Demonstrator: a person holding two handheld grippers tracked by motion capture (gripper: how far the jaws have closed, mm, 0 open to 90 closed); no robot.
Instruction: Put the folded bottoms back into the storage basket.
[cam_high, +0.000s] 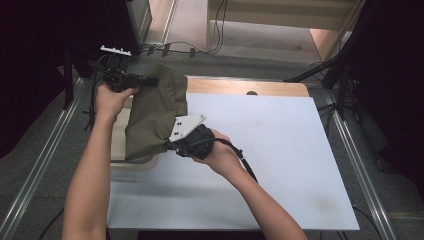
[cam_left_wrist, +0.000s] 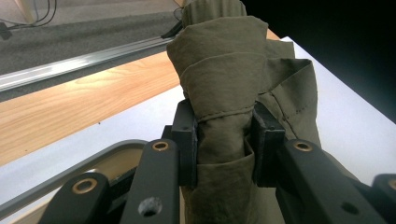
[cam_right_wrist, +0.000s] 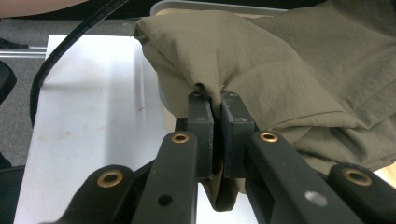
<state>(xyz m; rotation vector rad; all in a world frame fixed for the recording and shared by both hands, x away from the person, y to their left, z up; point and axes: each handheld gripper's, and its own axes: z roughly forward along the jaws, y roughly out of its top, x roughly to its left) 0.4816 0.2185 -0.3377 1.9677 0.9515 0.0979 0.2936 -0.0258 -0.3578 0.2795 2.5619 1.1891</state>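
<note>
High view: the olive cloth (cam_high: 155, 112) hangs stretched between the two grippers above the left part of the white tabletop (cam_high: 280, 150), over a shallow tray (cam_high: 135, 161) at the tabletop's left edge. The left gripper (cam_high: 147, 79) holds the far end; the right gripper (cam_high: 172, 144) holds the near end. The long axis of the cloth runs from far to near, tilted slightly toward the right at the near end. The step in hand appears to be carrying or spreading the cloth with both ends pinched. Left gripper view: the left gripper is clamped on a thick bunched fold of cloth, which rises upright between the pads (cam_left_wrist: 187, 140). Right gripper view: the right gripper is closed on a thin pinch of cloth, the pads (cam_right_wrist: 201, 126) nearly meeting, with the bulk draped to the right. The next move likely calls for keeping both grips firm, moving the hands together, and lowering the cloth flat before release.
</note>
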